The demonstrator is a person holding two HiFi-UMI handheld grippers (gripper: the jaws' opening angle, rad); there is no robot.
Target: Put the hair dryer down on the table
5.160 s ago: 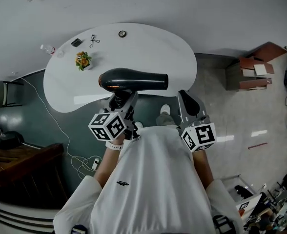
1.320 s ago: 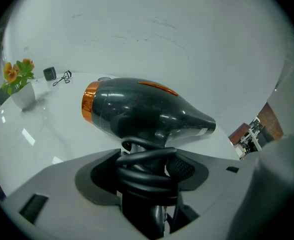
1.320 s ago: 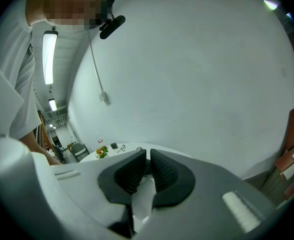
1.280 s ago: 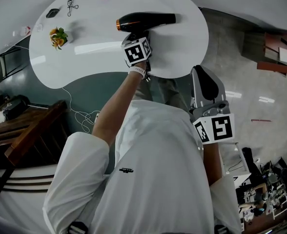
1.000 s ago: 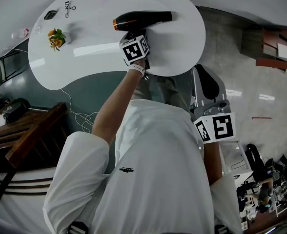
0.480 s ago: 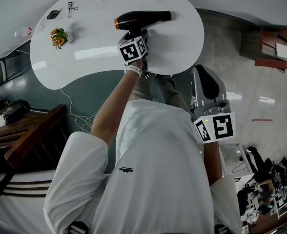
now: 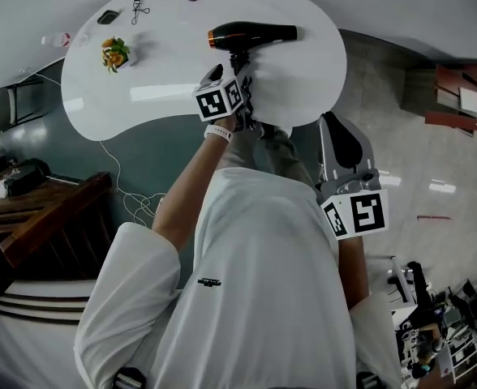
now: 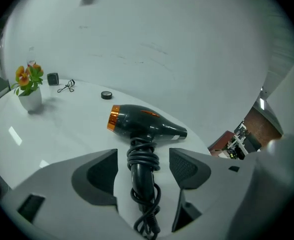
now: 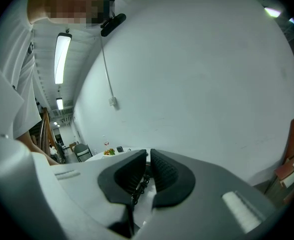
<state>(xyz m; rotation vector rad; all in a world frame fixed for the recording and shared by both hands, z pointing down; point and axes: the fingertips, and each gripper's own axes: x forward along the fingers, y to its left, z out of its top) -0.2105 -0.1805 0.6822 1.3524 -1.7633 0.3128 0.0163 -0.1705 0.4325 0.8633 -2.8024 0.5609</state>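
Well to the left, a small white pot of orange flowers (image 7: 115, 53) stands clear of the work. Right of it, the black hair dryer with one orange-ringed end (image 8: 142, 124) lies flat on the white rounded counter (image 7: 165, 96), cord wound round its handle so nothing trails. The left gripper (image 8: 143, 156) straddles that handle; its jaws have just been opening and stand wide, touching nothing, probably to release it. Farthest right, the right gripper (image 9: 148, 159) hangs off the counter, jaws closed and empty, apparently unneeded.

Head view overhead; left gripper view close, sharing table (image 7: 303, 79); right gripper view seemingly level.
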